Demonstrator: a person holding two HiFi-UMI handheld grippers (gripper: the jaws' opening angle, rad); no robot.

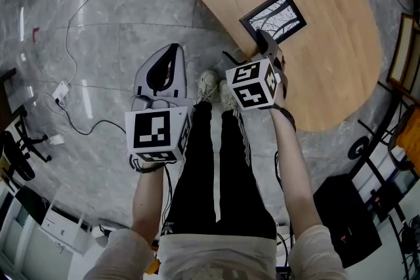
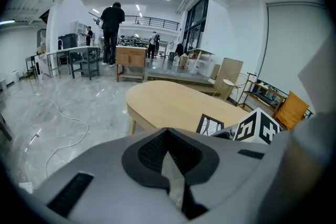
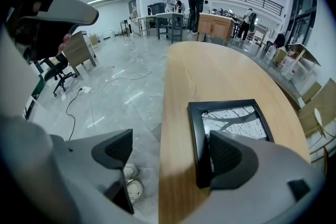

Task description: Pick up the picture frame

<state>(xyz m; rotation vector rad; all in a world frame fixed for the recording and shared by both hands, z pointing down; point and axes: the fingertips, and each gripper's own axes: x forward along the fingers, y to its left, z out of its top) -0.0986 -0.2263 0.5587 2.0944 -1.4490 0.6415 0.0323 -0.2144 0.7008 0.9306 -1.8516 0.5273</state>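
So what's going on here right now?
A person stands at the edge of a wooden table with a gripper in each hand. The right gripper is open at the frame, which lies flat near the table's edge. One jaw is over the frame's near corner and the other is out past the edge, over the floor. Nothing is gripped yet. The left gripper hangs off the table, jaws together and empty.

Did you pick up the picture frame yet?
Not yet. Done: the right tool sits at the frame, which lies flat on the table. In hand: its jaws are open, one over the frame's near edge, gripping nothing. Left: close on the frame and lift it. The left tool is shut and empty, off over the floor.
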